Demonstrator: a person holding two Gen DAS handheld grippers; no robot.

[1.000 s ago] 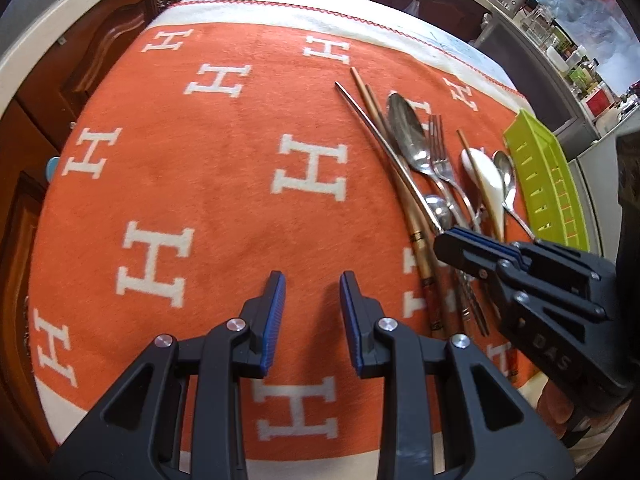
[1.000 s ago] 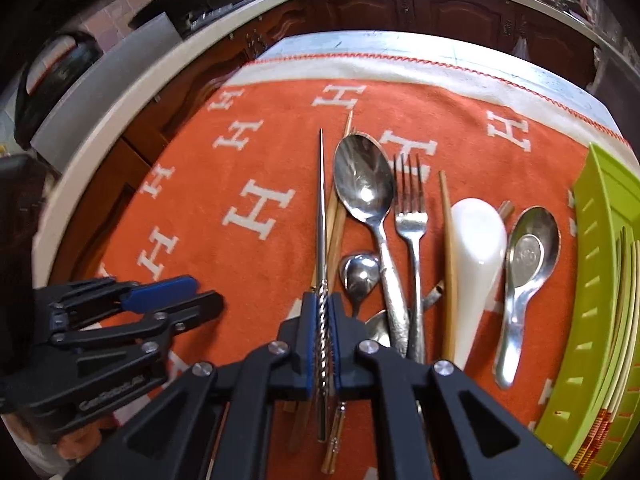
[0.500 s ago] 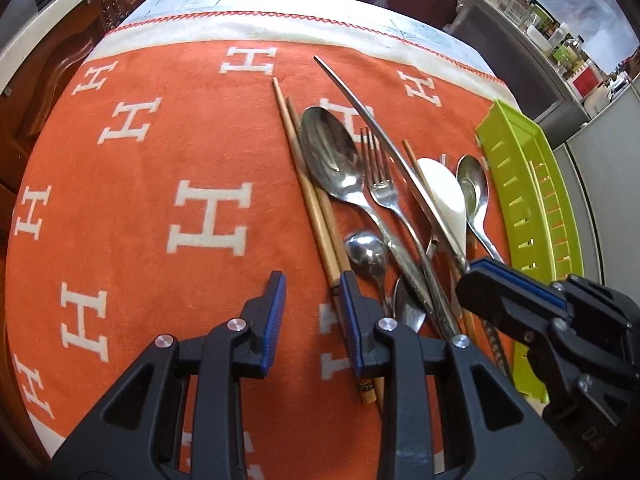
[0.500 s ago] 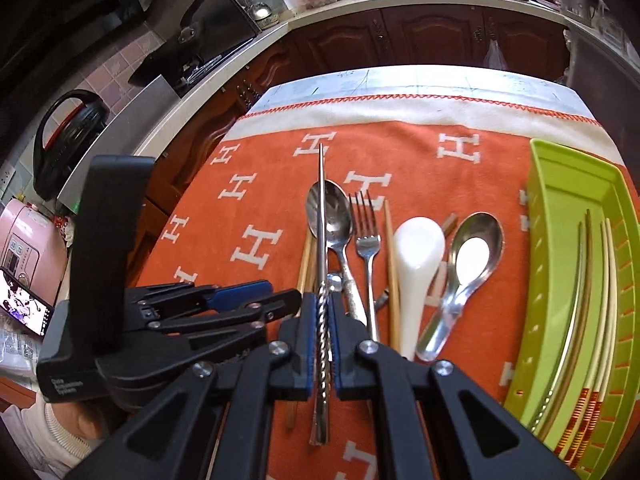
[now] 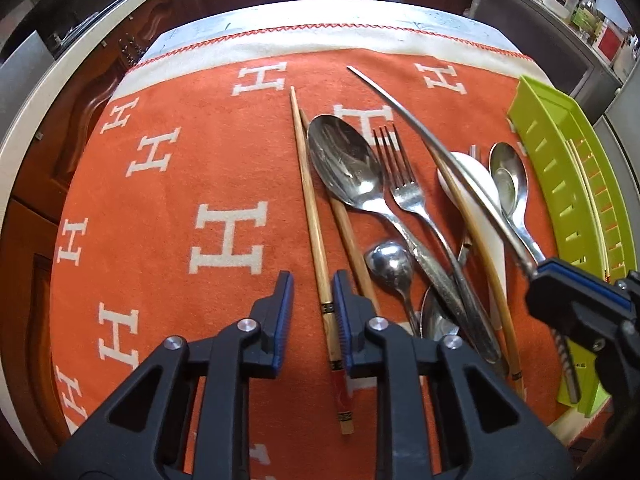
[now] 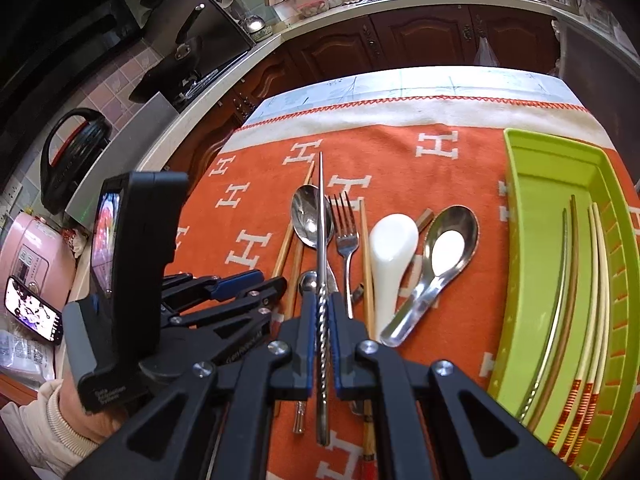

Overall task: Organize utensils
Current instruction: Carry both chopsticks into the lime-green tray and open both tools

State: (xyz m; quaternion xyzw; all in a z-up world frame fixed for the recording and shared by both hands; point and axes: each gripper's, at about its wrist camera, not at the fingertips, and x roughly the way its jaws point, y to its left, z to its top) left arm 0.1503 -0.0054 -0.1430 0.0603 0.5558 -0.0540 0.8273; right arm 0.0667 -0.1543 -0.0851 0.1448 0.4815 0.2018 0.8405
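Observation:
My right gripper [image 6: 323, 320] is shut on a metal chopstick [image 6: 321, 220] with a twisted handle, held above the utensil pile. The left wrist view shows that gripper [image 5: 576, 292] by the green tray [image 5: 560, 184], its chopstick [image 5: 420, 128] slanting over the white spoon [image 5: 480, 184]. My left gripper [image 5: 314, 292] points down at the cloth. Its jaws are closing around a wooden chopstick [image 5: 316, 240] lying between them, with a gap still showing. A second wooden chopstick, a large spoon [image 5: 344, 164], a fork [image 5: 400, 176] and a small spoon [image 5: 390, 264] lie to the right.
An orange cloth [image 5: 168, 208] with white H marks covers the table. The green tray [image 6: 532, 240] at the right holds several chopsticks [image 6: 568, 300]. A phone [image 6: 32, 312], a pink appliance and a black kettle stand off the table's left edge.
My left gripper has moved right across the cloth until a wooden chopstick lies between its jaws, and the jaws have narrowed. My right gripper has lifted the metal chopstick and carried it rightward.

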